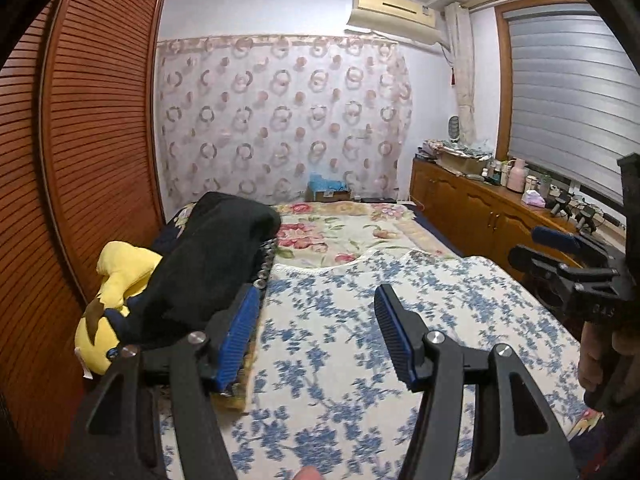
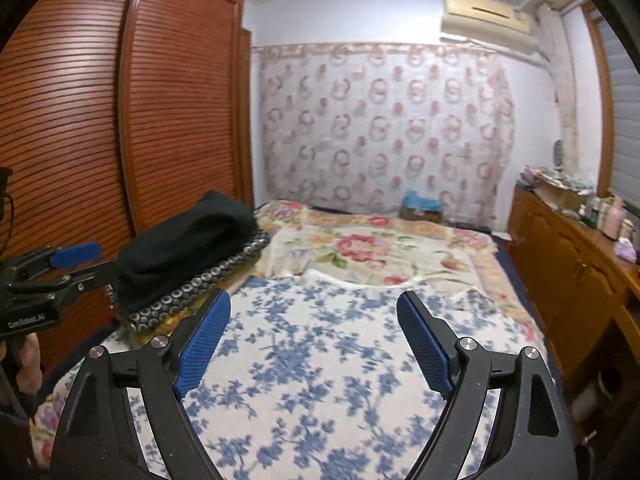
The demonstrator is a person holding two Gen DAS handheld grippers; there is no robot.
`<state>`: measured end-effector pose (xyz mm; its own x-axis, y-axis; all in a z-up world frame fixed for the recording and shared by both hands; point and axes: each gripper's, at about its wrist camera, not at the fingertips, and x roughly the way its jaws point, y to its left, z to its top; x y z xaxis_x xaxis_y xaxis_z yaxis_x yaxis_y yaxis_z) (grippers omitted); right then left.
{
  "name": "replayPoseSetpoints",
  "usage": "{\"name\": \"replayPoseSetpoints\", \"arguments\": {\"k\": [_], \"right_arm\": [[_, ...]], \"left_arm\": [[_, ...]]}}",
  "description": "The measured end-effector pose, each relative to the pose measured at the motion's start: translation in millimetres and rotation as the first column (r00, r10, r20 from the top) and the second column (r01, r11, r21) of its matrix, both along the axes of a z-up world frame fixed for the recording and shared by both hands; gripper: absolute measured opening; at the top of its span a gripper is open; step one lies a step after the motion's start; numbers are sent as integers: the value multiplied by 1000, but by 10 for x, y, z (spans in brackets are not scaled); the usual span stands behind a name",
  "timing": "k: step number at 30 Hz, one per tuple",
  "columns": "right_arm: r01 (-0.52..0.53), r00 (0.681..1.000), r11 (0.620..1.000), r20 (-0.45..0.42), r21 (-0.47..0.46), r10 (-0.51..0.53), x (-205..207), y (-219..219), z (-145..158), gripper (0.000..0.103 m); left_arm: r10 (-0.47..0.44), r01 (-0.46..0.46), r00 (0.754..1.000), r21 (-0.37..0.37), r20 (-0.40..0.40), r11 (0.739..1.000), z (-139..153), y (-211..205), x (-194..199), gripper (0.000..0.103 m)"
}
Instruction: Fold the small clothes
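Note:
A white garment with a blue flower print (image 1: pixel 360 320) lies spread flat on the bed, neckline toward the far end; it also shows in the right wrist view (image 2: pixel 320 340). My left gripper (image 1: pixel 316 300) is open and empty, held above the garment's left part. My right gripper (image 2: pixel 314 308) is open and empty above the garment's middle. The right gripper also shows at the right edge of the left wrist view (image 1: pixel 560 252), and the left gripper shows at the left edge of the right wrist view (image 2: pixel 68 264).
The bed has a floral blanket (image 1: pixel 340 232). A black garment (image 1: pixel 208 256) lies on a studded item (image 2: pixel 208 280) at the bed's left, beside a yellow plush toy (image 1: pixel 116 280). A slatted wardrobe (image 1: pixel 80 120) stands left, a wooden cabinet (image 1: pixel 480 208) right.

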<state>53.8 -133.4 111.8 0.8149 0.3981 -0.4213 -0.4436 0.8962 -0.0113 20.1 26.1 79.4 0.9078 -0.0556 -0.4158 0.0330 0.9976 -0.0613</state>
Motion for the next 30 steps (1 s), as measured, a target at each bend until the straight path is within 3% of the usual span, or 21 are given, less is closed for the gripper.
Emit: {"name": "replayPoseSetpoints", "arguments": {"k": [13, 30], "right_arm": [[112, 993, 993, 29, 36, -113, -275, -448, 62, 87], [150, 988, 987, 18, 60, -151, -299, -571, -5, 87]], "left_arm": [[11, -11, 1000, 19, 13, 1000, 104, -354, -45, 60], [-1, 0, 1000, 26, 15, 1000, 83, -399, -72, 60]]}}
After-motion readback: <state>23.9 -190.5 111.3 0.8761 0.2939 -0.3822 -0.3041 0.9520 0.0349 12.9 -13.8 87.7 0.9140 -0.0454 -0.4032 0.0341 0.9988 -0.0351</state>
